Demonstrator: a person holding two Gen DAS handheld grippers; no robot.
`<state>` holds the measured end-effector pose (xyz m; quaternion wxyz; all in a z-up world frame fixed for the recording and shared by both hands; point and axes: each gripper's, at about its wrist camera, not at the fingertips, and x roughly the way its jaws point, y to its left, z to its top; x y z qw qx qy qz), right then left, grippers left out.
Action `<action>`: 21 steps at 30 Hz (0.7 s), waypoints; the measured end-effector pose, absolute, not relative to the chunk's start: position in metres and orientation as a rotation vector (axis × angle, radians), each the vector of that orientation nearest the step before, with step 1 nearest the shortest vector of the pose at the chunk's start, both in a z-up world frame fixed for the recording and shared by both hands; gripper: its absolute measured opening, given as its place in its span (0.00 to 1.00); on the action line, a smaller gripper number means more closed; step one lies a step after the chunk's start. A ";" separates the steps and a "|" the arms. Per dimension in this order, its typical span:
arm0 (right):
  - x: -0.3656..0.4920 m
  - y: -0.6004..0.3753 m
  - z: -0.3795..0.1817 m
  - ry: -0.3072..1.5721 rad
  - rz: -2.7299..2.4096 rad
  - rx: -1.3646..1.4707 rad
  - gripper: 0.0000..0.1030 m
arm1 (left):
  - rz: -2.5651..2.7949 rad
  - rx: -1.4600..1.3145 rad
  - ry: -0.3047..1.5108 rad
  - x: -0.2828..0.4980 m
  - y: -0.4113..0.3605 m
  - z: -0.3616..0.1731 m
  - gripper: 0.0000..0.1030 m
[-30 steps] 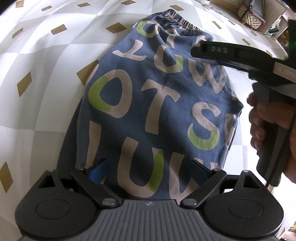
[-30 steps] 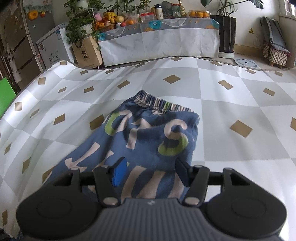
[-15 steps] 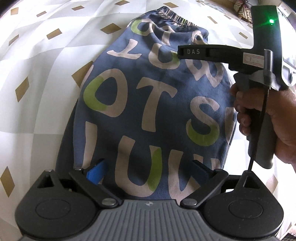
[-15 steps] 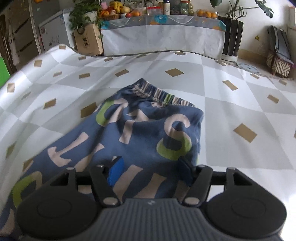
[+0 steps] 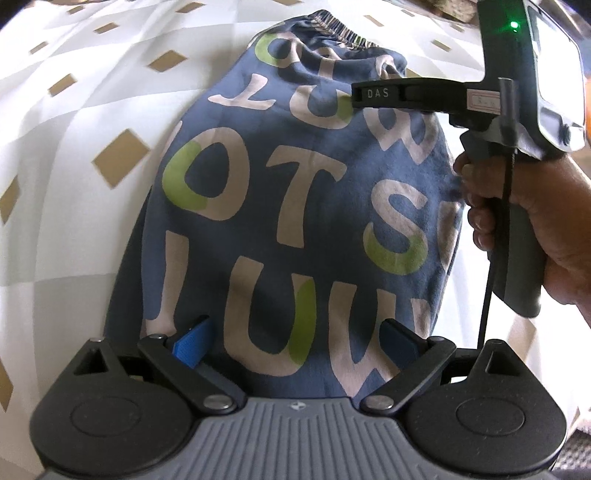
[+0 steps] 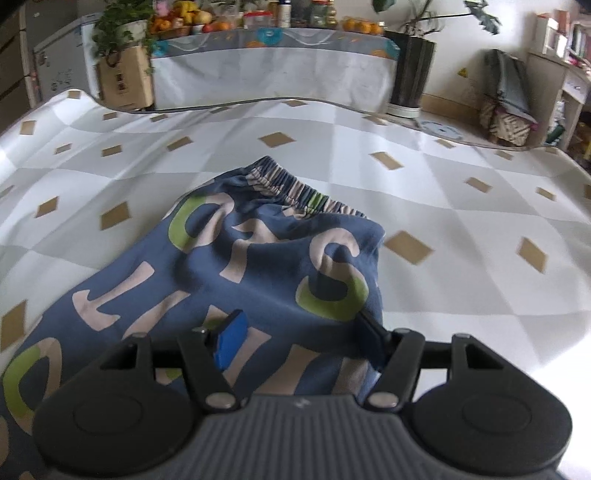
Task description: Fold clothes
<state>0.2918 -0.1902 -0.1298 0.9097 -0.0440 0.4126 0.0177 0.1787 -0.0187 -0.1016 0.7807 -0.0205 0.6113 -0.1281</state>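
Note:
Blue pants (image 5: 303, 206) with beige and green letters lie folded lengthwise on the table, striped waistband (image 5: 340, 26) at the far end. My left gripper (image 5: 295, 343) hangs open above the near end, its blue pads (image 5: 190, 343) wide apart over the cloth. My right gripper (image 6: 301, 338) is open low over the pants (image 6: 258, 266) near the waistband (image 6: 295, 192). Fabric lies between its fingers and drapes against the right finger (image 6: 373, 332). In the left wrist view it reaches in from the right, held by a hand (image 5: 517, 221).
A white and grey checked tablecloth (image 6: 443, 192) with tan diamonds covers the table all round the pants. Beyond the far edge stand a covered counter (image 6: 273, 70) with fruit and jars, a cardboard box (image 6: 125, 77), a dark plant pot (image 6: 410, 74) and shelves (image 6: 565, 74) at the right.
The right gripper has come in further over the pants toward the waistband and lower, and the cloth near it has bunched. The left gripper has shifted slightly and rolled.

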 end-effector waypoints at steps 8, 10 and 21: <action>0.269 -0.238 -0.124 0.877 -0.066 -0.053 0.66 | -0.368 -0.016 1.327 0.171 -0.034 -0.102 0.92; 0.261 -0.252 -0.124 0.894 -0.093 -0.020 0.69 | -0.387 0.002 1.331 0.169 -0.037 -0.102 0.93; 0.212 -0.302 -0.114 1.010 -0.229 -0.053 0.71 | -0.498 0.033 1.353 0.150 -0.054 -0.105 0.93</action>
